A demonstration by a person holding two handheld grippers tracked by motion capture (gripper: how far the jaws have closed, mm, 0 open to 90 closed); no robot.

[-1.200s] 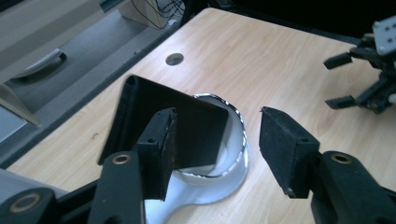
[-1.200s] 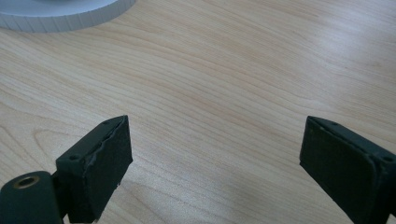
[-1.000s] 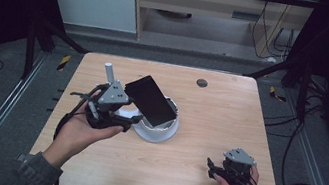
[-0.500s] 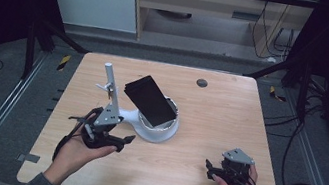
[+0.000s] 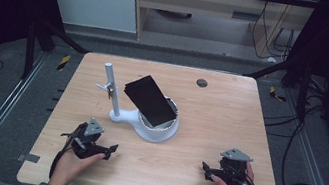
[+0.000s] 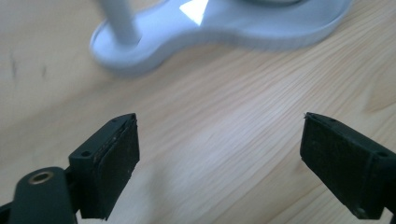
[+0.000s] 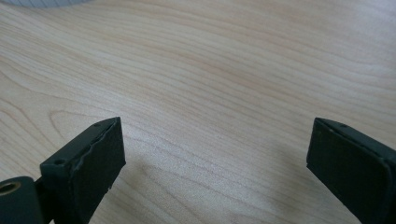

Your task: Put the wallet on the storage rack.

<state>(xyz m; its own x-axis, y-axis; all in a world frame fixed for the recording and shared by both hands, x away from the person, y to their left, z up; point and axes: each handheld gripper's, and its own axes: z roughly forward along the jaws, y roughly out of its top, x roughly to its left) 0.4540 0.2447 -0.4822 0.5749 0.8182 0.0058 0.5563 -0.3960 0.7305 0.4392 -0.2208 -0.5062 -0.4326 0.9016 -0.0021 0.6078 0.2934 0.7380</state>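
left gripper at 7 o'clock, jaws wide apart, holding nothing | right gripper at 5 o'clock, jaws wide, empty | white stand mid-table, black phone tilted on it | table hole at 1 o'clock

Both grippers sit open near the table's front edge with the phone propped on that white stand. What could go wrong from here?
1. The black phone leans tilted on the white stand; a bump could slide it off.
2. The left gripper is nearest the stand's thin post; reaching in could catch it and shift the stand.
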